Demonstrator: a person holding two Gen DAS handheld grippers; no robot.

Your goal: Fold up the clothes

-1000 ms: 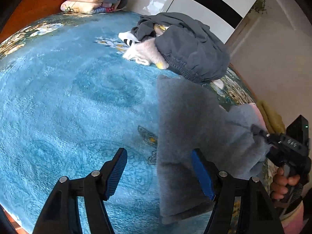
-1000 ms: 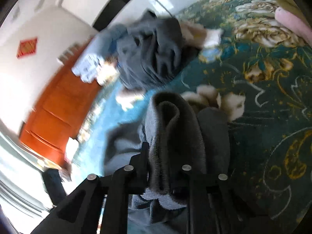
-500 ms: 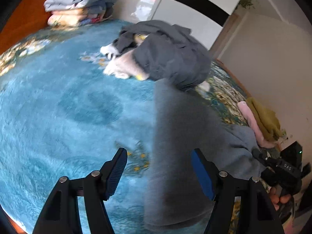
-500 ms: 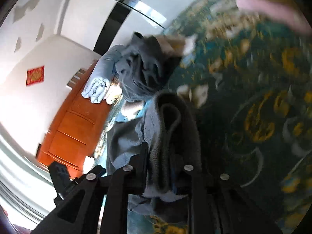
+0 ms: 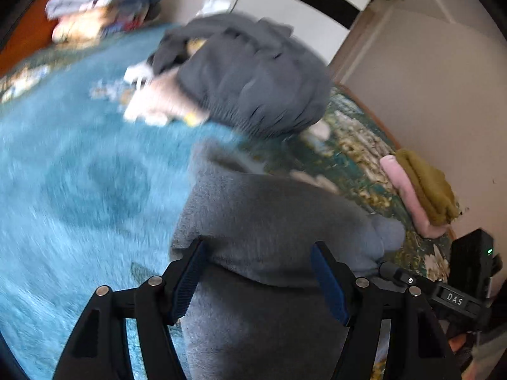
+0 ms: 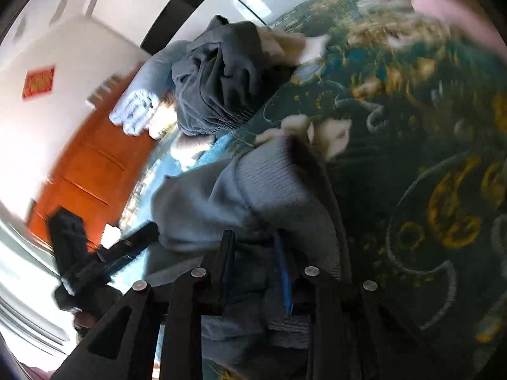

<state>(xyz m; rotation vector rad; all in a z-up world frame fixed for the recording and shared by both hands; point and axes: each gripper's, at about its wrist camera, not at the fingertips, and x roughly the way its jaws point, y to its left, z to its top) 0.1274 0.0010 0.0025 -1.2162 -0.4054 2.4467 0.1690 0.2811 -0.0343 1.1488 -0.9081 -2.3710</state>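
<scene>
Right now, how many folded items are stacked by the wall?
2: a pink one on the blanket's far right edge, and a mustard one on top of it. Others may be hidden beneath.

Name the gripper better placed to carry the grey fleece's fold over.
Right. The right gripper is shut on the grey fleece, while the left gripper is open, holding nothing.

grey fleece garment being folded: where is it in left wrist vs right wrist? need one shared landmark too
Left wrist: grey fleece garment fills lower centre, under the open left gripper.
Right wrist: lower centre-left, clamped in the right gripper.
Shared landmark: the dark grey clothes pile, upper centre in left wrist, upper left of centre in right wrist.
</scene>
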